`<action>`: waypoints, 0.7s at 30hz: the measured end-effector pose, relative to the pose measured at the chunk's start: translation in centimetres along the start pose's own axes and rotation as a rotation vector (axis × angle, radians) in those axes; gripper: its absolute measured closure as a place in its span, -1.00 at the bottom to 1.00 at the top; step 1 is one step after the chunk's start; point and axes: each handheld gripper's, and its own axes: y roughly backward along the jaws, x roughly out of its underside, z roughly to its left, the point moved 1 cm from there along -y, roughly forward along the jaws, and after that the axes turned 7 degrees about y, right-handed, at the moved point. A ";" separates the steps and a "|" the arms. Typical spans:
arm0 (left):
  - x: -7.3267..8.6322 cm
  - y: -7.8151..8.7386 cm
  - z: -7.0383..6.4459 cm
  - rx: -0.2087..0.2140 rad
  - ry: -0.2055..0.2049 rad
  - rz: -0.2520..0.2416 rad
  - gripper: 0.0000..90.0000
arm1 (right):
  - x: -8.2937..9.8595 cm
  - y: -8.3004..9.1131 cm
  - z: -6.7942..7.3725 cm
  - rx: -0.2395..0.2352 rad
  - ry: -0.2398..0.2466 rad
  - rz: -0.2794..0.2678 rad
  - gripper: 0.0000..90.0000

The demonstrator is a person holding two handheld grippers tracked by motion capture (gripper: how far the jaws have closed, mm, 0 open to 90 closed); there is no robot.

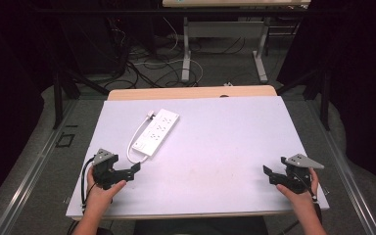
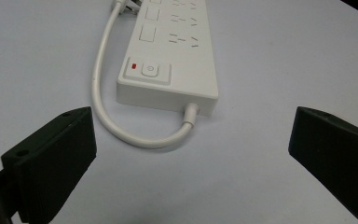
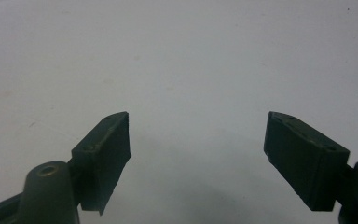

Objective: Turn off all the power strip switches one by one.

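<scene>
Left tongs (image 1: 136, 169) jaws wide, holding nothing, power strip (image 1: 156, 131) near at 1 o'clock on table (image 1: 225, 147), red switch light (image 2: 134, 66) seen from left gripper view, right tongs (image 1: 266, 171) jaws wide, holding nothing, well apart.

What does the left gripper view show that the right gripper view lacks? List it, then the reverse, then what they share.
Left gripper view: a white power strip lies just ahead of the left claw, with its switch, red lamp and looping cord.
Right gripper view: ahead of the right claw lies bare table with faint scuffs.
Shared: the pale table surface, and two black jaws standing wide apart, holding nothing.
</scene>
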 end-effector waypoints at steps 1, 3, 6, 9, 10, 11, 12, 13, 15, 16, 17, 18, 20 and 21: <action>0.0 0.0 0.0 0.000 -0.001 -0.003 -0.98 | 0.0 0.1 -0.1 0.000 0.018 0.000 -0.51; 0.0 0.0 -0.1 -0.003 -0.007 -0.006 -0.98 | -0.2 0.1 0.0 0.011 0.017 -0.009 -0.52; 0.3 0.3 -0.3 -0.012 -0.015 -0.014 -0.98 | -0.3 -0.1 0.2 -0.026 0.009 -0.020 -0.52; 0.3 0.5 -0.3 -0.011 0.004 -0.007 -0.98 | -0.5 -0.1 0.8 -0.053 0.025 -0.010 -0.52; 0.3 0.5 -0.3 -0.014 0.008 -0.010 -0.98 | -0.6 0.0 1.0 -0.048 0.030 -0.025 -0.52; 0.1 0.6 -0.4 -0.014 0.006 -0.012 -0.98 | -0.7 0.2 1.1 -0.054 0.046 -0.032 -0.52; -0.1 0.6 -0.5 -0.013 0.007 -0.020 -0.98 | -0.7 0.4 1.4 -0.055 0.055 -0.029 -0.52; -0.3 0.7 -0.5 -0.015 -0.003 -0.028 -0.98 | -0.8 0.4 1.4 -0.064 0.067 -0.035 -0.52; -0.6 0.9 -0.5 -0.020 -0.020 -0.034 -0.98 | -0.9 0.2 1.6 -0.066 0.054 -0.040 -0.51; -0.7 1.0 -0.5 -0.024 -0.024 -0.035 -0.97 | -1.1 0.0 1.7 -0.066 0.052 -0.054 -0.51; -0.7 1.2 -0.4 -0.028 -0.016 -0.034 -0.95 | -1.2 -0.1 1.7 -0.078 0.049 -0.054 -0.51; -0.8 1.3 -0.2 -0.031 -0.013 -0.041 -0.92 | -1.2 -0.1 1.7 -0.077 0.049 -0.053 -0.50; -1.1 1.5 -0.1 -0.039 -0.007 -0.041 -0.85 | -1.2 -0.3 1.9 -0.075 0.054 -0.066 -0.49; -1.3 1.6 0.0 -0.049 -0.008 -0.050 -0.83 | -1.1 -0.2 2.0 -0.070 0.058 -0.061 -0.49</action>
